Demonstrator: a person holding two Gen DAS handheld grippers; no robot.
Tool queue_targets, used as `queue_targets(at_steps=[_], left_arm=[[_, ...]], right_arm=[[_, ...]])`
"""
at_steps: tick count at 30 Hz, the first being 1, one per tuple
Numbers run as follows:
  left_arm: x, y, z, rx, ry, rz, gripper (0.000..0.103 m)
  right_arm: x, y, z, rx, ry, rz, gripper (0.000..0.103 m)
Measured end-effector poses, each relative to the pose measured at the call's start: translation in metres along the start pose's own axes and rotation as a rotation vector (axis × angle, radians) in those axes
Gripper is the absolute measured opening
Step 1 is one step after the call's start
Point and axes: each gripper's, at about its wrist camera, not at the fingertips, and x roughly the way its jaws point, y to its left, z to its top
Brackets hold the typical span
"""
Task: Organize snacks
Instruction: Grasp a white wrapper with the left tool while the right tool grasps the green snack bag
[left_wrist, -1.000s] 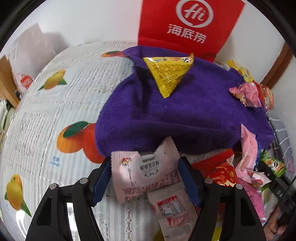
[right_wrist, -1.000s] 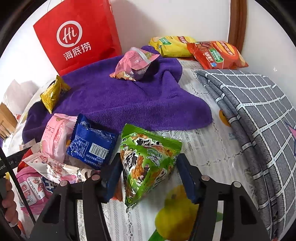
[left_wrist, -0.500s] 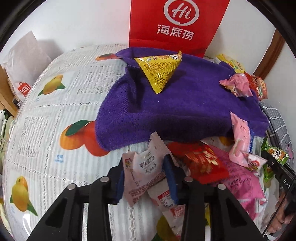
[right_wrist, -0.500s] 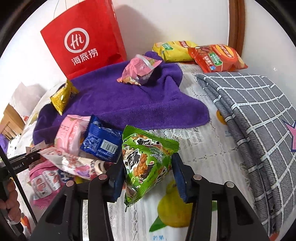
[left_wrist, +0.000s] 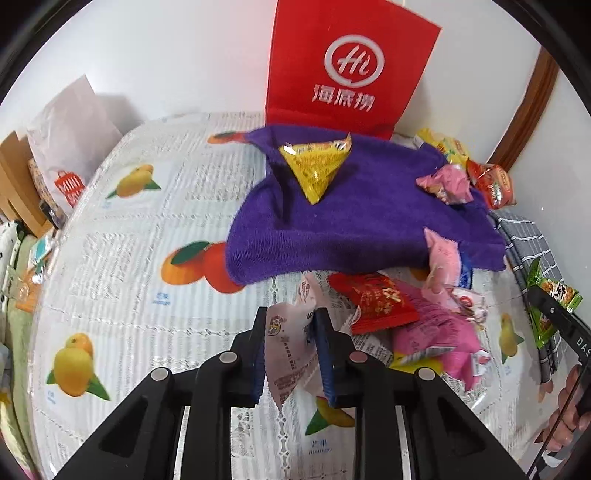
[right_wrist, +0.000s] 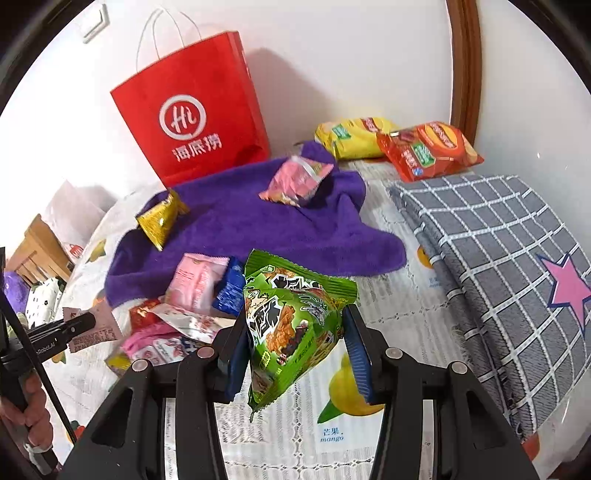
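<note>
White wall (right_wrist: 332, 55), brown wooden door frame (right_wrist: 467, 62).

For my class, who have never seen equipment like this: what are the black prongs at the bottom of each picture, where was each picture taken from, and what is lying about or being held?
No robot here: a person holds a two-finger gripper in each hand, and each gripper carries a wide-angle camera looking along its fingers. That explains the round, bent look.

The left wrist view shows the left gripper shut on a pale pink packet. The right wrist view shows the right gripper shut on a green snack bag.

Both look over a fruit-print tablecloth. On it lies a purple towel bearing a yellow triangular packet and a pink snack bag. A heap of packets sits at the towel's near edge. A red paper bag stands by the wall, with two chip bags beside a grey checked cloth.
</note>
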Motion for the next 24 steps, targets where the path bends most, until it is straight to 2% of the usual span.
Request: queue_targets(at_steps=[12, 24], left_arm=[[-0.038, -0.001, 0.012, 0.004, -0.069, -0.033, 0.022], [-0.057, -0.026, 0.063, 0.051, -0.144, -0.045, 0.022]], right_arm=[[-0.028, 0.014, 0.017, -0.022, -0.046, 0.013, 0.047], [-0.042, 0.03, 0.063, -0.077, -0.113, 0.01, 0.047]])
